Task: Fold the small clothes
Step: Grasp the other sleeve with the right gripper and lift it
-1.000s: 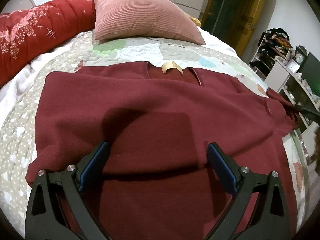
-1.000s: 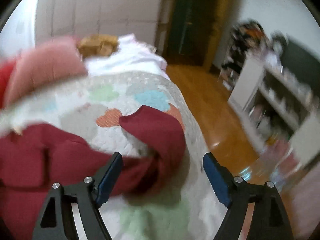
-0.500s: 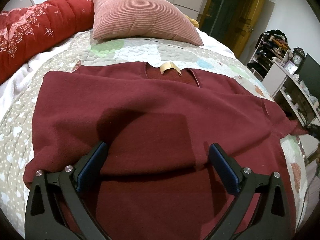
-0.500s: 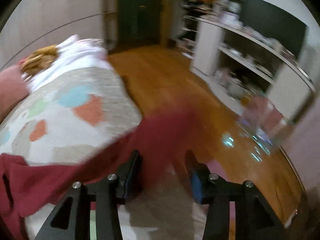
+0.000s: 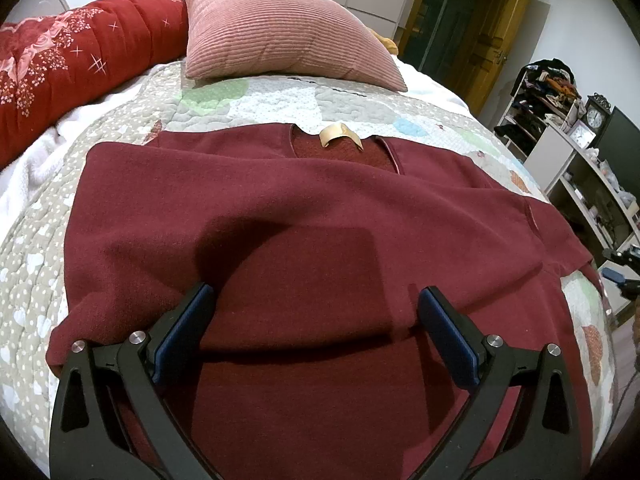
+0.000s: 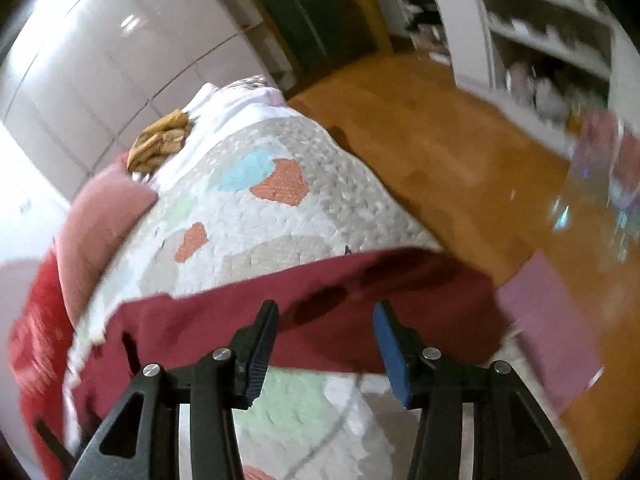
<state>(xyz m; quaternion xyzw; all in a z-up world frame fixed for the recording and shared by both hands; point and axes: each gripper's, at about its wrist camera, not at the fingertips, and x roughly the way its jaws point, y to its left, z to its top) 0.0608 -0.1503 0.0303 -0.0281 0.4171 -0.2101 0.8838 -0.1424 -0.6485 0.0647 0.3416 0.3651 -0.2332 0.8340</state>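
Lying flat, front down by the look of the neck label, on the patchwork quilted bedspread (image 5: 280,104), the dark red fleece pullover (image 5: 304,216) has been spread but not clearly folded. One fold line crosses its lower body near the left tool (image 5: 316,312); whether that is a deliberate fold or a ridge cannot be told. The sleeve on the side away from the red bolster lies stretched toward the edge of the bed, seen in the right wrist view as a red band (image 6: 304,312) across the quilt.

Progress, judged: early. Spreading appears done; sleeves, sides and final halving are left.

Tools: the left tool stands wide apart above the pullover's body, gripping nothing. The right tool (image 6: 324,320) is partly apart, jaws to either side of the sleeve band without visibly pinching it; blur makes contact uncertain.

Count:
- pullover, one
- beige neck label (image 5: 340,134), one
- pink ribbed cushion (image 5: 280,36), one, beyond the pullover's collar
- red floral bolster (image 5: 72,76), one, beside the cushion
- tools, two
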